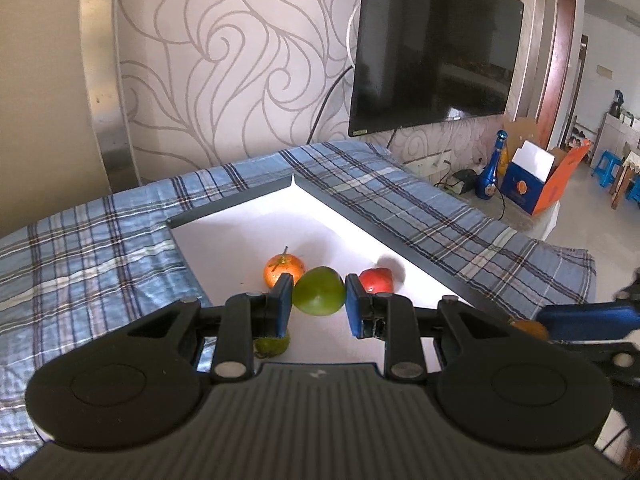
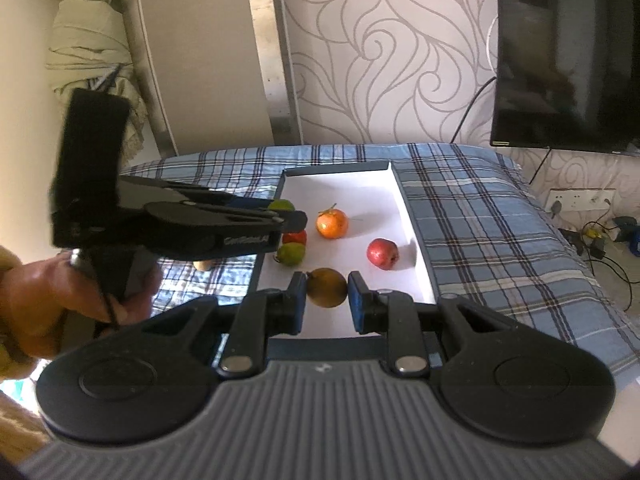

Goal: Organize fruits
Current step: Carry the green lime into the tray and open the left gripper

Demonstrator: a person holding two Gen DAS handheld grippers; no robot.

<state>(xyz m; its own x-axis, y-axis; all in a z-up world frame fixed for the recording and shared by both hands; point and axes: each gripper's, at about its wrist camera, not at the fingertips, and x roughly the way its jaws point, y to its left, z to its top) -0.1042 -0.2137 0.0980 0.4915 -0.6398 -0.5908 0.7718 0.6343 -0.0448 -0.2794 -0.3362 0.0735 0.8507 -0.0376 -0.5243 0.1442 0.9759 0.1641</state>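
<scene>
Blue-padded claws, each clamped on a fruit over the tray

Left claw (image 1: 319, 300) grips a smooth green round fruit (image 1: 319, 291); right claw (image 2: 327, 294) pinches a brownish-yellow round fruit (image 2: 326, 287). Both hang above the white shallow tray (image 2: 400, 184) on the plaid-covered bench (image 2: 480, 220), near an orange tangerine (image 2: 331, 223) and red apple (image 2: 382, 254). Carrying step, I'd judge; next comes setting each down beside its kind, then letting go.
</scene>
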